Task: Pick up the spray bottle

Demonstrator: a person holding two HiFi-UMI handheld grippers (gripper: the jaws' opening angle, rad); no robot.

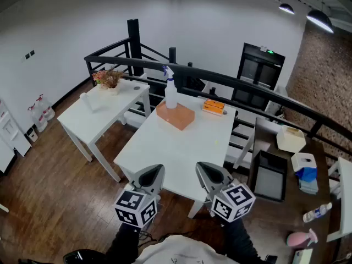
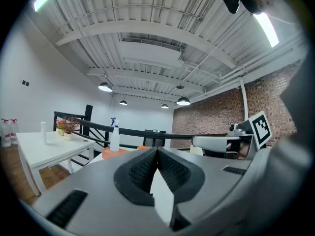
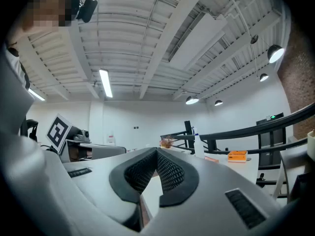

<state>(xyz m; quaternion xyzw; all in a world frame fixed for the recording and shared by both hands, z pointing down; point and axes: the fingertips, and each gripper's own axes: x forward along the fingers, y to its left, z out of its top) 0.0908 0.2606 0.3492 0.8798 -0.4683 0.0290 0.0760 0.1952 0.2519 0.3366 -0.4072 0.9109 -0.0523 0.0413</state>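
The spray bottle (image 1: 170, 90), white with a blue trigger head, stands upright at the far edge of the white table (image 1: 165, 158), beside or on the far corner of an orange-brown board (image 1: 176, 116). It also shows small and far off as the spray bottle (image 2: 115, 136) in the left gripper view and the spray bottle (image 3: 198, 144) in the right gripper view. My left gripper (image 1: 155, 172) and right gripper (image 1: 206, 170) hover side by side over the table's near edge, far from the bottle. On both, the jaws touch with nothing between them: left gripper (image 2: 157, 151), right gripper (image 3: 156, 154).
An orange box (image 1: 213, 106) lies on the table's far right. A second white table (image 1: 82, 120) at the left carries a flower pot (image 1: 108, 80). A black railing (image 1: 236, 84) runs behind. Shelves with boxes (image 1: 290, 139) stand at the right.
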